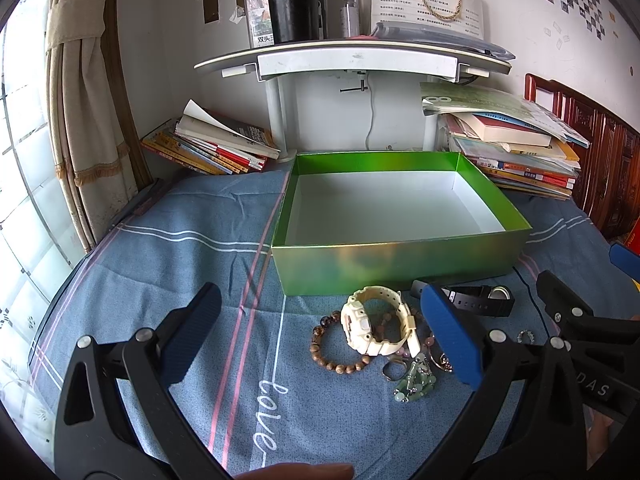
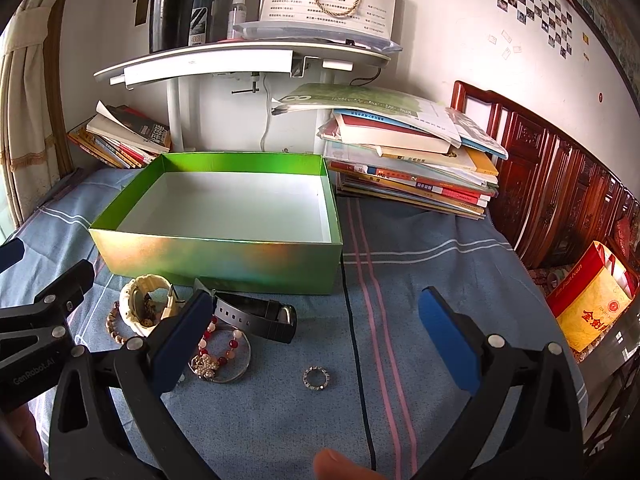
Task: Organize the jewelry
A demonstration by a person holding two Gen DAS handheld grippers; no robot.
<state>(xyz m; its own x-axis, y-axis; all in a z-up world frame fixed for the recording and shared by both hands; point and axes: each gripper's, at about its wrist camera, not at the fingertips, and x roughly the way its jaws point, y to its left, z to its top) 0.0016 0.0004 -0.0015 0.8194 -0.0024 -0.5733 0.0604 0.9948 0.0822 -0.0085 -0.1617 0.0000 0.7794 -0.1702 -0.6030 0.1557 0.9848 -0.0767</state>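
Blue cloth-covered surface [image 1: 168,280], striped in white and pink and lettered "love", carrying an open green box [image 1: 400,268] near the middle with two stacks of books [image 1: 208,148] [image 2: 412,172] behind it, one at each back corner. Just in front of the box, a cluster of jewelry: cream watch [image 1: 376,324], black watch [image 2: 256,316], brown bead bracelet [image 1: 340,348], red and white bead bracelet [image 2: 220,344], pale green bead piece [image 1: 416,384]. Slightly apart from the cluster, a small studded ring [image 2: 316,378] lying flat beside a thin dark cable [image 2: 356,340] running across the cloth.
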